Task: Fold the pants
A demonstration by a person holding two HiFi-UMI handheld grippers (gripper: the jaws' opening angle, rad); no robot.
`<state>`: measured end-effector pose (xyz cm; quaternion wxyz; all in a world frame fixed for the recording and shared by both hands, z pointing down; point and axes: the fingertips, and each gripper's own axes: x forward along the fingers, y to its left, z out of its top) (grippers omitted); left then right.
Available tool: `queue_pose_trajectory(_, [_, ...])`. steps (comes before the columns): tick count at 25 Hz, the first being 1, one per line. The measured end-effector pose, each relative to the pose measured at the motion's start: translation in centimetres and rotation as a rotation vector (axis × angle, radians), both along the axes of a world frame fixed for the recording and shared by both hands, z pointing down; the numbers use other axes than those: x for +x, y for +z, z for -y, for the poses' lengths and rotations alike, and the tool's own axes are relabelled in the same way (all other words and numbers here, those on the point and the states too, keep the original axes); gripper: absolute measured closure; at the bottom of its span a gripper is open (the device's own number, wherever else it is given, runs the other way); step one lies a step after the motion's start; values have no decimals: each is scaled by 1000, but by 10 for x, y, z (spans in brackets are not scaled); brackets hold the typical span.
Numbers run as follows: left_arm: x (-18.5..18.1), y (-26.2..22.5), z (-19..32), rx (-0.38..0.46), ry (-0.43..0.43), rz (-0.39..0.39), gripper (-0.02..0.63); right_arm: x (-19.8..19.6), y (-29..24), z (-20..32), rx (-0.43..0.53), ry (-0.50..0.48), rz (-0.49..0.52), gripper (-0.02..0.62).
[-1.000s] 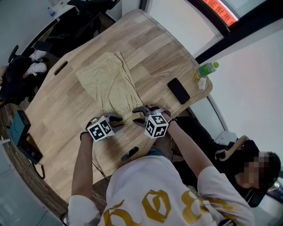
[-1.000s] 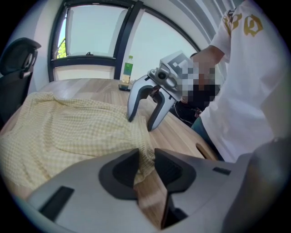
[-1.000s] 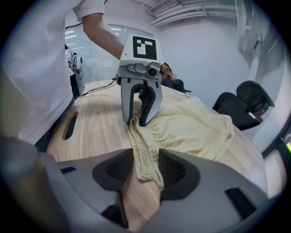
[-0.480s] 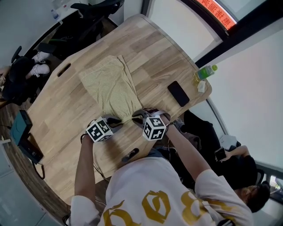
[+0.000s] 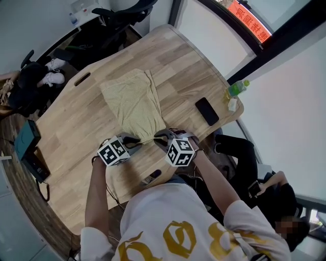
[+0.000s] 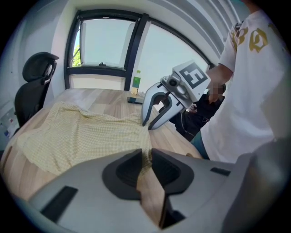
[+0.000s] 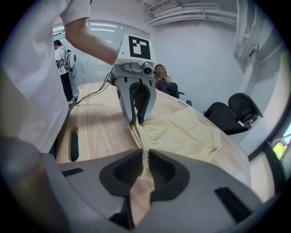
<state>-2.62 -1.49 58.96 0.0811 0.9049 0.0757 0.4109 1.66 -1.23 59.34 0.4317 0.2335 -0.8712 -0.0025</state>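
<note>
Pale yellow pants lie flat on the wooden table, with their near edge at my two grippers. In the head view my left gripper holds the left corner of that edge and my right gripper the right corner. The left gripper view has the jaws of the left gripper closing, with a pinch of the pants between the pads. In the right gripper view the right gripper is shut on the cloth. The edge hangs taut between the two, just off the table.
A black phone and a green bottle sit at the table's right end. A teal device lies at the left edge, and a small dark object lies near the front edge. A seated person is at the right, with office chairs beyond the far end.
Both grippers have closed on the near edge of the pants and risen a little, lifting that edge off the table. The rest of the pants has stayed flat.
</note>
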Motion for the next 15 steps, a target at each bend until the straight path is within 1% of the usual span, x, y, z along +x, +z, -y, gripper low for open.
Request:
queue_pose_trajectory(5, [-12, -21, -16, 12, -3, -22, 537, -12, -21, -17, 0, -5, 1, 551])
queue_pose_trajectory(10, [-27, -38, -40, -2, -5, -32, 537, -26, -39, -39, -34, -9, 24, 551])
queue_pose_trajectory(12, [-31, -41, -47, -24, -9, -35, 537, -30, -43, -47, -51, -10, 34, 551])
queue_pose_trajectory(15, [-37, -44, -59, -86, -24, -32, 537, -36, -47, -60, -96, -10, 71, 551])
